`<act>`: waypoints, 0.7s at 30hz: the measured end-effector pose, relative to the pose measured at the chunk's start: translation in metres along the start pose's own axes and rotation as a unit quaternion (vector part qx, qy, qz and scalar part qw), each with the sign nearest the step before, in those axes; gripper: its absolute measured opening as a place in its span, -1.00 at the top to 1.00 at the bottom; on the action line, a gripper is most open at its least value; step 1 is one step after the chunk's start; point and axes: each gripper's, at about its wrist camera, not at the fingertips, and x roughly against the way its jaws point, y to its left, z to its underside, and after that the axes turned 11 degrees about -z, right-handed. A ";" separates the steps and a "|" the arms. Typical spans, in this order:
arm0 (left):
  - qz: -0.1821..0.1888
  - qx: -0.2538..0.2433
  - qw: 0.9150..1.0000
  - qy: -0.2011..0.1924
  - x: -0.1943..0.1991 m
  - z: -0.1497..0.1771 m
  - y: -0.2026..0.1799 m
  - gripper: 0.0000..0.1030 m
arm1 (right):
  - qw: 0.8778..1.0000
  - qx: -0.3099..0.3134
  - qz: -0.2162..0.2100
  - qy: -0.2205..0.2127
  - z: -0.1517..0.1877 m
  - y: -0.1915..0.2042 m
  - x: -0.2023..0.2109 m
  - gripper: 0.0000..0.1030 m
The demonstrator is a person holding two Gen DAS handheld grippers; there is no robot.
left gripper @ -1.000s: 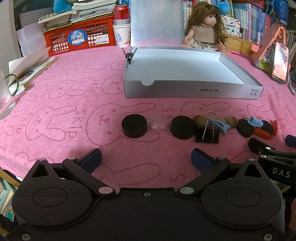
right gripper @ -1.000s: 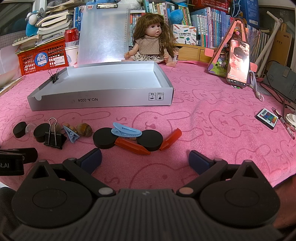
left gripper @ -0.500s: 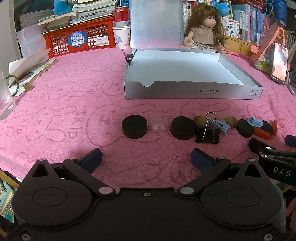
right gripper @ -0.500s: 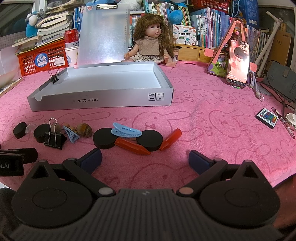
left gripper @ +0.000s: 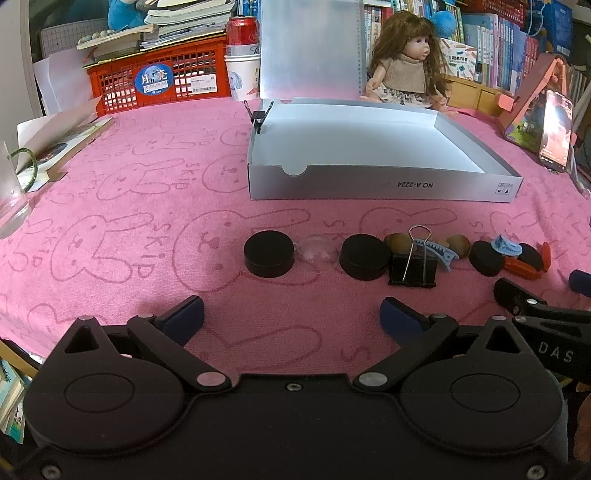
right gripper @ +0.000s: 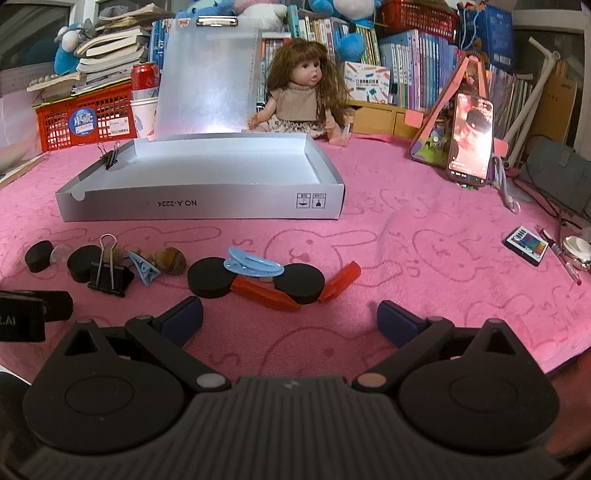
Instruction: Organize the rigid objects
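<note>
A row of small things lies on the pink cloth in front of a shallow grey box (left gripper: 384, 186) (right gripper: 207, 206). In the left wrist view: a black puck (left gripper: 268, 253), a clear dome (left gripper: 317, 251), a second puck (left gripper: 364, 256), a black binder clip (left gripper: 413, 264) and a light blue clip (left gripper: 441, 253). In the right wrist view: two more pucks (right gripper: 209, 277) (right gripper: 303, 283), a blue clip (right gripper: 253, 266), two red pieces (right gripper: 264, 293) (right gripper: 340, 282) and brown stones (right gripper: 170, 260). My left gripper (left gripper: 291, 319) and right gripper (right gripper: 290, 321) are open, empty, short of the row.
A binder clip (left gripper: 260, 117) is clamped on the box's far left corner. A doll (right gripper: 297, 98), a red crate (left gripper: 159, 79), a can (left gripper: 242, 31) and books stand at the back. A phone on a stand (right gripper: 469, 142) is at right, a glass (left gripper: 9, 199) at left.
</note>
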 end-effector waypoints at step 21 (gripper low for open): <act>0.124 -0.013 0.992 -0.016 0.024 -0.004 -0.021 0.10 | 0.994 -0.079 -0.068 -0.029 -0.003 -0.012 0.013 -0.46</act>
